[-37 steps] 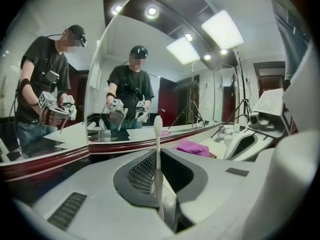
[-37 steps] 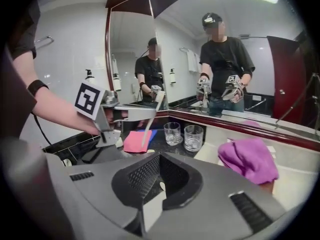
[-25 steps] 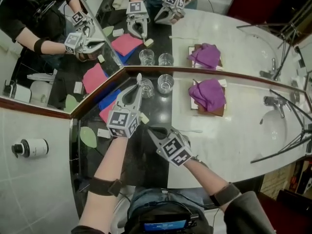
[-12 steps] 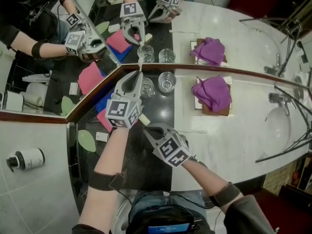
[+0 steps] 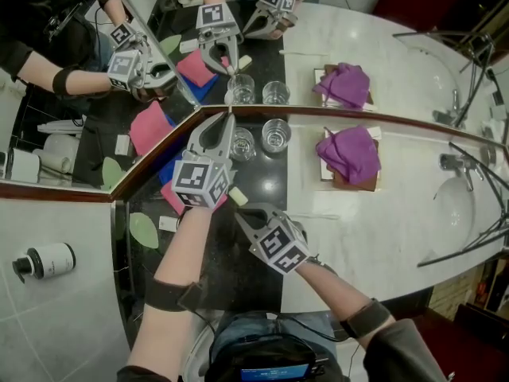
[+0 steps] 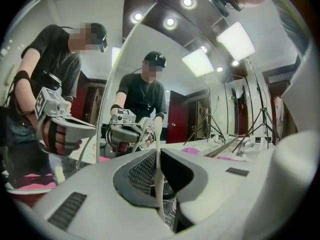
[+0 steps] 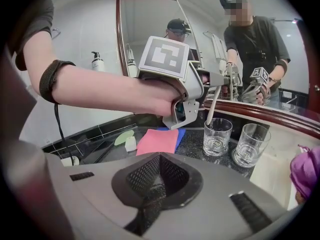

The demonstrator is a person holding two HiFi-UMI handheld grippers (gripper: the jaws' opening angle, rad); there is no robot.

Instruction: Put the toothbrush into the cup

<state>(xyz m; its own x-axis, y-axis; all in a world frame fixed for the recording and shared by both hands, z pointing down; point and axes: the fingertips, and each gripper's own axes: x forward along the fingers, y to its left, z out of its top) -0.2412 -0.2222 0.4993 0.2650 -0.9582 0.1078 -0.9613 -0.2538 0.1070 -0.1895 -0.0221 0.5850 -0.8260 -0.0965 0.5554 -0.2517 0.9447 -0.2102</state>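
My left gripper [image 5: 228,118] is shut on a white toothbrush [image 5: 237,196], which passes between its jaws and sticks out behind them. In the right gripper view the toothbrush [image 7: 212,108] hangs from the left gripper [image 7: 220,82], its lower end at the mouth of the left glass cup [image 7: 218,136]. A second glass cup [image 7: 250,144] stands to its right. From the left gripper view the toothbrush [image 6: 158,169] rises upright between the pads. My right gripper [image 5: 242,211] hovers over the dark counter nearer me, shut and empty.
A mirror runs behind the glasses. Pink and blue cloths [image 7: 157,141] lie left of them. A purple cloth [image 5: 347,153] sits on a wooden tray to the right, with the sink [image 5: 445,205] and faucet [image 5: 445,164] beyond. A green leaf-shaped dish [image 5: 144,228] lies at left.
My left gripper has carried the toothbrush a little farther toward the mirror, over the left glass. The right gripper has barely shifted.
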